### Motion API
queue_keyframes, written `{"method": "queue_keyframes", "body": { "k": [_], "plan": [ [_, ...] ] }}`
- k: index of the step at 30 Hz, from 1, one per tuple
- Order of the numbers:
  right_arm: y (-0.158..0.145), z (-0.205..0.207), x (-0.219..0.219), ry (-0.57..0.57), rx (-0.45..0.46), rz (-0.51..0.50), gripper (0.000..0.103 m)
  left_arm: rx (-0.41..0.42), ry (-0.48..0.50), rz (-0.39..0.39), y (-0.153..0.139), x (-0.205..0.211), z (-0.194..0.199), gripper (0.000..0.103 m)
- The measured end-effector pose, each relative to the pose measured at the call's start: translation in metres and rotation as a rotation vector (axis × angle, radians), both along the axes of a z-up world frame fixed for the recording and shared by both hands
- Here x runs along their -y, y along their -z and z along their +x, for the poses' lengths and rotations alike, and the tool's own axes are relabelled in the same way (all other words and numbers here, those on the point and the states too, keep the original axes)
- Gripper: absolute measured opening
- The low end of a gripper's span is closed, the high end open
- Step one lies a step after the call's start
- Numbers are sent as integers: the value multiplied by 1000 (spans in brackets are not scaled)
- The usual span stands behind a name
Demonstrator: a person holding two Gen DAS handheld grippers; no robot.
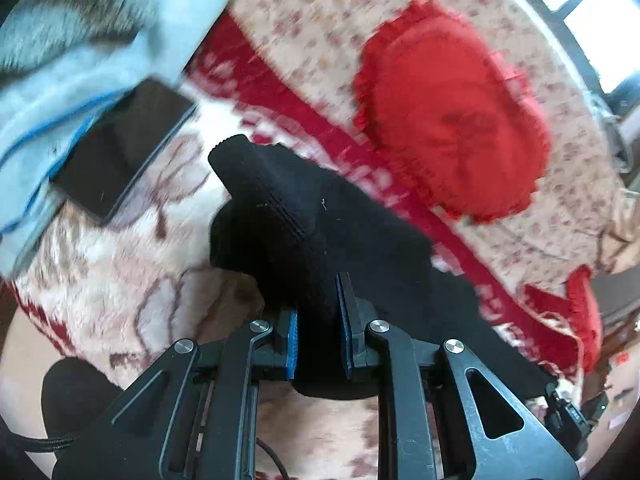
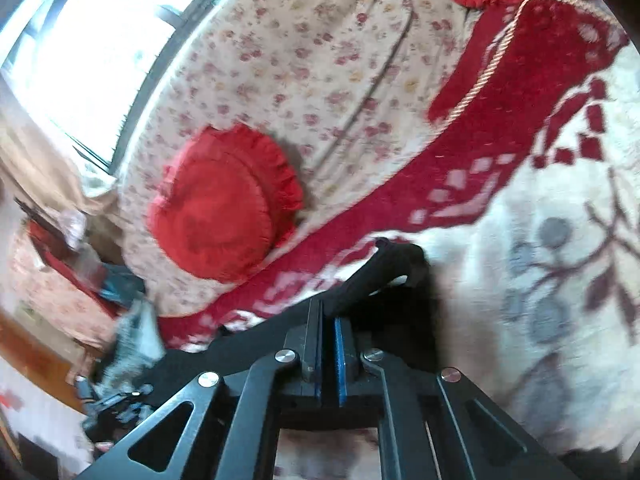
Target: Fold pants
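In the left wrist view, a pale blue and grey fleece blanket point(image 1: 80, 40) bunches at ten o'clock, with a flat black rectangular phone point(image 1: 124, 148) lying on its edge where it meets the cream plush bed cover with red border and brown branch pattern point(image 1: 120, 272). At the centre, the black knitted pants point(image 1: 304, 216) rise in a gathered fold off the bed cover, their cloth trailing off toward four o'clock. The left gripper point(image 1: 318, 328) points steeply down from six o'clock, its blue-padded fingers point(image 1: 293, 344) pinching a thick bunch of the black cloth between them. At two o'clock a red round frilled cushion point(image 1: 452, 116) rests on a cream floral bedsheet point(image 1: 320, 20).

In the right wrist view, a bright window point(image 2: 80, 60) fills ten o'clock, the same cushion point(image 2: 220, 204) sits at nine o'clock on the floral sheet point(image 2: 320, 60), and the plush cover point(image 2: 540, 240) spreads toward three o'clock. The right gripper point(image 2: 328, 356) angles downward from six o'clock, fingers point(image 2: 340, 360) pressed nearly together on a thin edge of the pants point(image 2: 384, 268), which stretches taut ahead, raised off the bed.
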State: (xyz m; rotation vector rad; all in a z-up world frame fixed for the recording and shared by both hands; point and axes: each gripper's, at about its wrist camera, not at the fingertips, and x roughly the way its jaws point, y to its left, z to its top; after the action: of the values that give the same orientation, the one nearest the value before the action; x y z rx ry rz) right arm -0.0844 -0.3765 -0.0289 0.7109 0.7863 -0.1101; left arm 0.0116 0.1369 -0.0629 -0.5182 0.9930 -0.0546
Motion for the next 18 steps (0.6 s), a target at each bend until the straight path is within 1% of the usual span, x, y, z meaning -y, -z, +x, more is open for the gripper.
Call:
{"method": "queue_keyframes", "body": {
  "k": [1, 3, 4, 5, 7, 9, 11, 12, 13, 14, 15, 18],
  "plan": [
    [7, 3, -1, -9, -35, -4, 4, -11, -9, 9, 10, -3, 2, 15],
    [16, 6, -4, -22, -83, -29, 4, -28, -20, 3, 25, -8, 7, 15],
    [18, 5, -7, -21, -96, -37, 4, -30, -20, -1, 26, -10, 9, 15],
    [20, 6, -9, -25, -111, -41, 7, -23, -18, 3, 25, -11, 11, 15],
    [17, 4, -15, -39, -139, -73, 14, 14, -11, 36, 11, -12, 14, 15],
    [7, 0, -25, -75, -124, -112, 29, 58, 4, 57, -3, -12, 17, 15],
    [-6, -2, -44, -166, -69, -93, 35, 79, 16, 71, -10, -12, 20, 15],
    [-9, -1, -55, -222, -50, -71, 36, 76, 23, 69, -9, -12, 23, 15],
    [-11, 4, -72, -302, -37, -43, 36, 69, 22, 67, -8, -12, 25, 15],
    [-10, 10, -94, -396, -29, -14, 36, 61, 21, 67, -5, -12, 27, 15],
    [-7, 15, -112, -467, -24, 15, 36, 54, 21, 67, -3, -12, 28, 15],
    [11, 28, -159, -621, -29, 106, 36, 59, 23, 58, -4, -12, 25, 14]
  ]
}}
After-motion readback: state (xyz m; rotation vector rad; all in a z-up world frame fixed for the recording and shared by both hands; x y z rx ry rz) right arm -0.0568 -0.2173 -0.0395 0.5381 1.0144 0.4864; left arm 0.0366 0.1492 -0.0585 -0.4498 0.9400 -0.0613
